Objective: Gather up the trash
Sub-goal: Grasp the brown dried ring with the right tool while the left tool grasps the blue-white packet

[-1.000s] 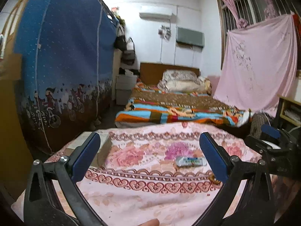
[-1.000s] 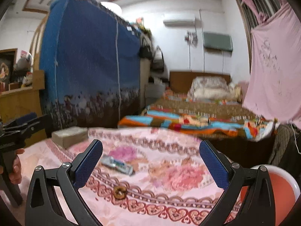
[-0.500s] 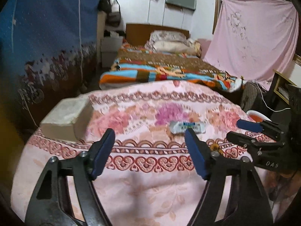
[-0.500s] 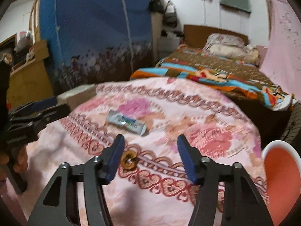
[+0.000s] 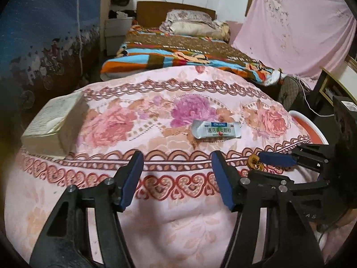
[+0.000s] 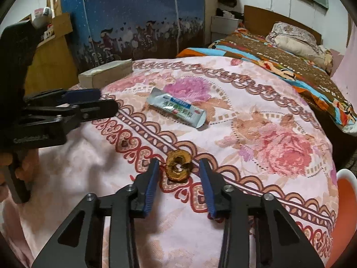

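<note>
Right gripper straddles a dried fruit ring; left one waits apart.

The left gripper [image 5: 176,167] hovers parted, short of the sachet [image 5: 216,129]; the right gripper [image 6: 179,172], apart, brackets the fruit ring [image 6: 178,165], seemingly to pinch it. Only the right view shows that gap; the bin [image 6: 344,192] stands rightmost.

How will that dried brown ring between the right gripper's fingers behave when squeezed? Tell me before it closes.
The dried ring looks shrivelled and thin with a gap in its rim, so it is probably light and may crack under the right gripper. It lies flat on the soft floral cloth, so it seems unlikely to roll, though the cloth may give beneath it.
</note>
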